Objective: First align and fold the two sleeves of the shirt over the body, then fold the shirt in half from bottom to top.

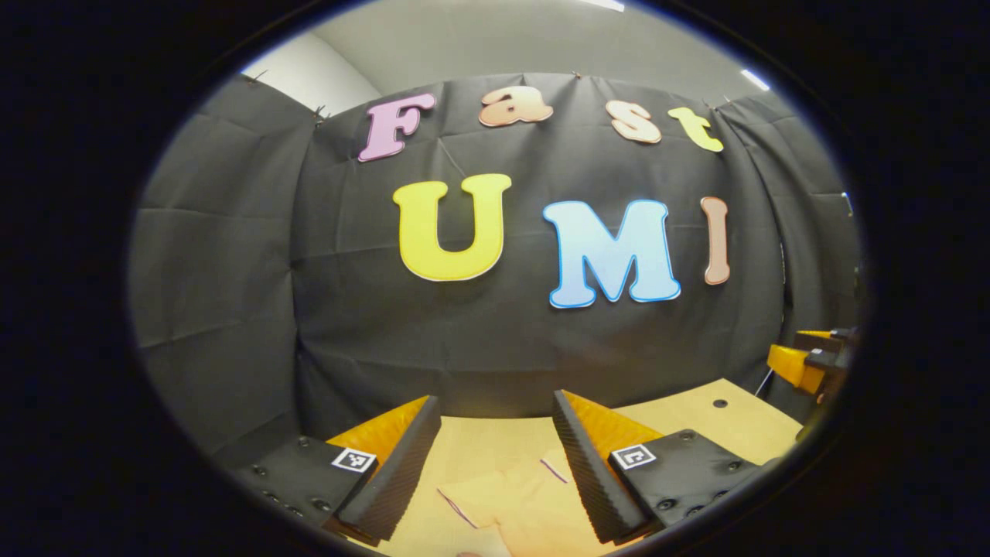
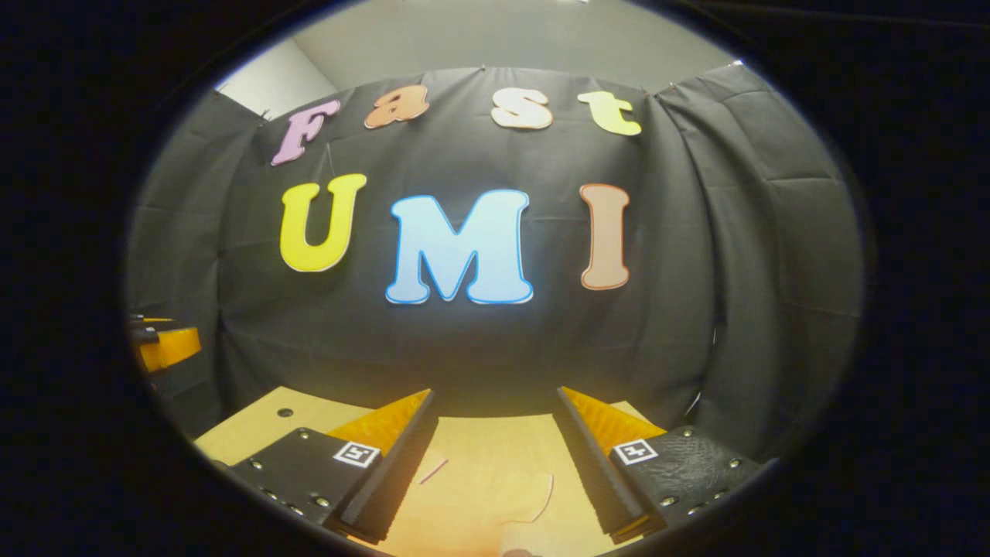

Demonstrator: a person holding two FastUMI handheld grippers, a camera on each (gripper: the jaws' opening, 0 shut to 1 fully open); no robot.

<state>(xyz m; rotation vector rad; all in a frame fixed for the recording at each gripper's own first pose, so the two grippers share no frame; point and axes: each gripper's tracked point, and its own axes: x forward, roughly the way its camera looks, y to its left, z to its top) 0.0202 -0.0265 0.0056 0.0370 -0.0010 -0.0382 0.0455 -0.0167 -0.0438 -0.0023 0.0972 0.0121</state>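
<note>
The shirt [image 1: 514,503] is a pale yellow-orange cloth with thin dark trim, lying flat on the wooden table [image 1: 719,422]. In the left gripper view it sits low between the fingers of my left gripper [image 1: 495,400], which is open and holds nothing. The right gripper view shows the same cloth [image 2: 495,495] with a curved trimmed edge under my right gripper [image 2: 495,393], also open with nothing between its fingers. Both grippers hover above the near part of the shirt, pointing at the back wall. Most of the shirt is hidden below the views.
The black cloth wall stands close behind the table's far edge. The other gripper [image 1: 808,363] shows at the far right of the left gripper view, and the other gripper [image 2: 158,346] at the far left of the right gripper view. Small holes dot the table [image 2: 255,422].
</note>
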